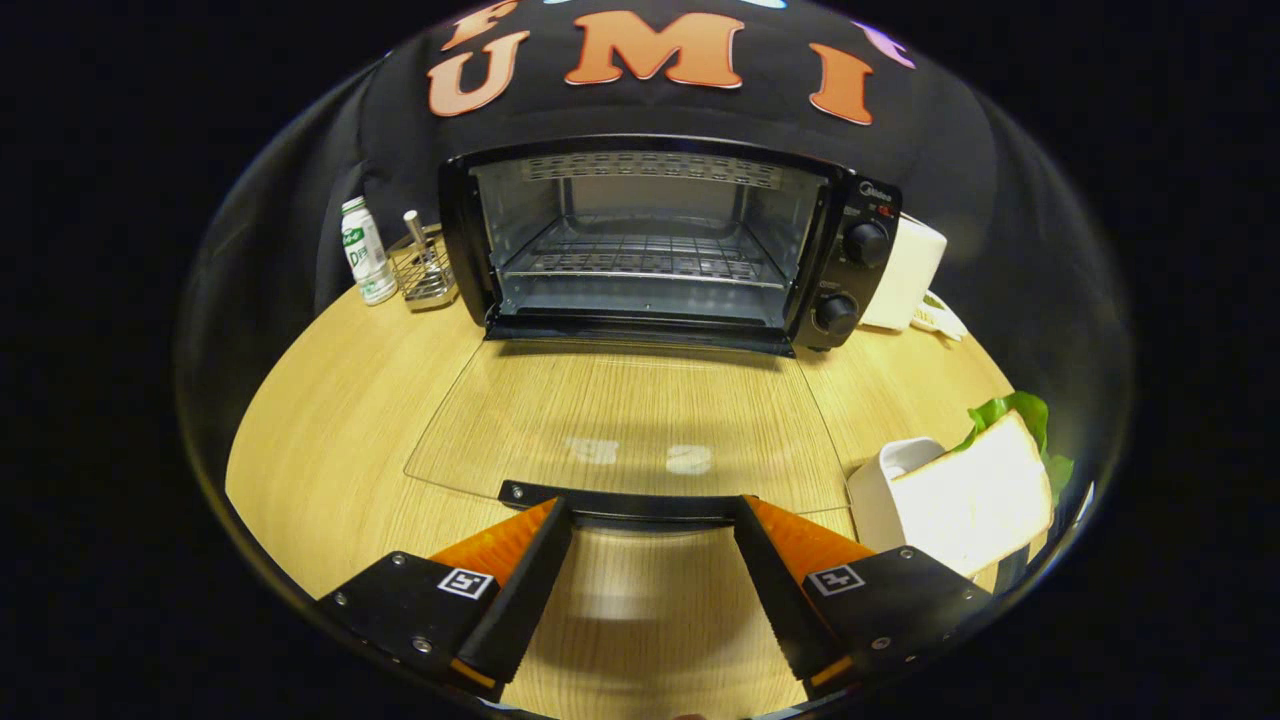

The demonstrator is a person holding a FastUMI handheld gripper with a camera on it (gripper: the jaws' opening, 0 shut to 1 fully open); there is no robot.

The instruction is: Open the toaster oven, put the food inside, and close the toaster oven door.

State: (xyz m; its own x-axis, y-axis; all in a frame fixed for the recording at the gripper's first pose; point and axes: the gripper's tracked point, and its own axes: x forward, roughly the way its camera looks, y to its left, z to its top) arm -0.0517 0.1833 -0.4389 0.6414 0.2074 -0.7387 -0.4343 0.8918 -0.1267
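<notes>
Tongs (655,515) are seen spread wide apart, nothing being held between the two fingers (520,580). Their tips lie at the two ends of the dark handle bar (620,497) on the front edge of the glass door (630,420); whether they touch the bar cannot be told. The door is folded fully down and lies flat, the wooden bench (330,400) being seen through it. Beyond it the toaster oven (660,240) stands open at the back of the bench, a wire rack (640,258) set across its cavity and two round knobs (850,280) stacked on its right panel.

A slice of bread (985,485) is seen to the right of the right finger, leaning on a white container (880,480), with green lettuce (1015,410) behind it; the lower part of the slice is covered by the finger's mount, and what lies under the bread cannot be made out. Left of the oven a white bottle (362,250) stands beside a wire holder (425,270) with a slim object upright in it. Right of the oven a white appliance (910,275) is partly hidden by the oven's body, and its kind cannot be told.
</notes>
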